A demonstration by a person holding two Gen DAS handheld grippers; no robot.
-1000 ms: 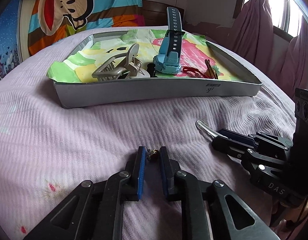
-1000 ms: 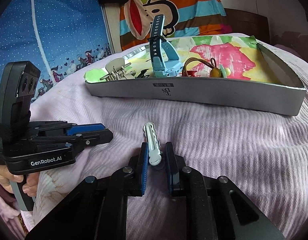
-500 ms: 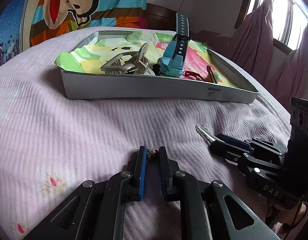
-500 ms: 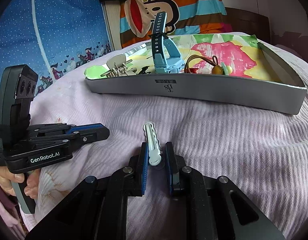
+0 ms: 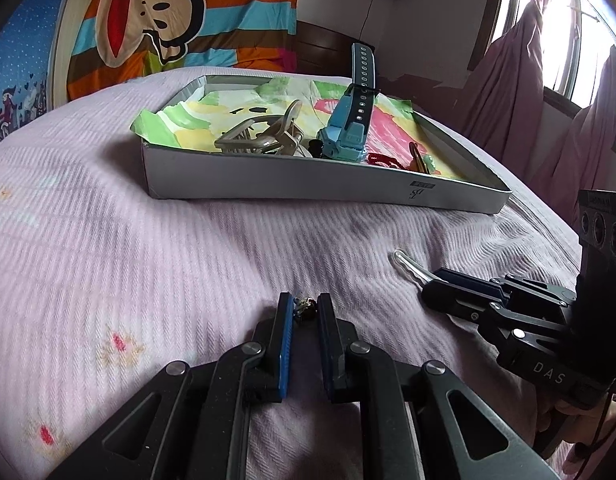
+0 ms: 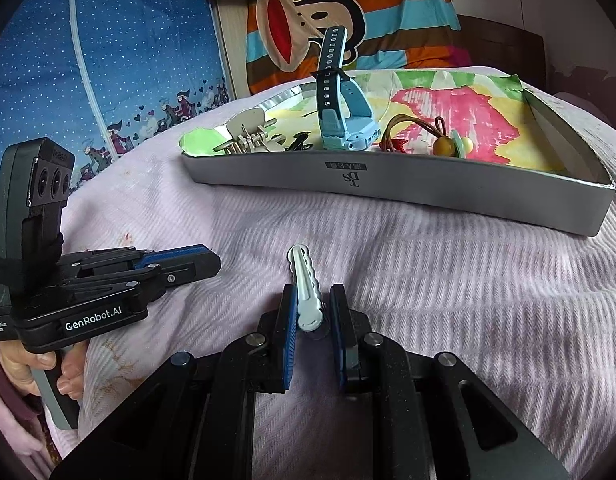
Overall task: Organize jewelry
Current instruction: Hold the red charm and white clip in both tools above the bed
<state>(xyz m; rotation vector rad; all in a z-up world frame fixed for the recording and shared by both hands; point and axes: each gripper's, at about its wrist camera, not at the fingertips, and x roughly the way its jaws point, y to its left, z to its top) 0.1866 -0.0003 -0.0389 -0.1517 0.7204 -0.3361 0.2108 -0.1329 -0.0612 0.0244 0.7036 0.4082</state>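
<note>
We hold one gripper in each hand, low over the pink blanket, and the gray tray lies on the far side of both of them. So the next move, we think, goes forward and a little up, over the near wall of the tray. In the right wrist view the tray sits ahead and a bit to the right, so our right gripper looks like the nearer one. Its jaws are almost closed, and they pinch the round end of a pale hair clip. The clip is long and thin, and it sticks straight out from the jaws, pointing at the tray. Our left gripper is almost closed too. It holds a tiny brown and shiny thing, maybe an earring, right at its tips. It is too small for us to tell more. From the left wrist view the tray is ahead and well apart from these tips. The long side of the tray runs from left to right in front of us. Inside it, on colored paper, a blue watch stands with its strap up, a beige claw clip lies to the left, and hair ties with beads lie to the right.
</note>
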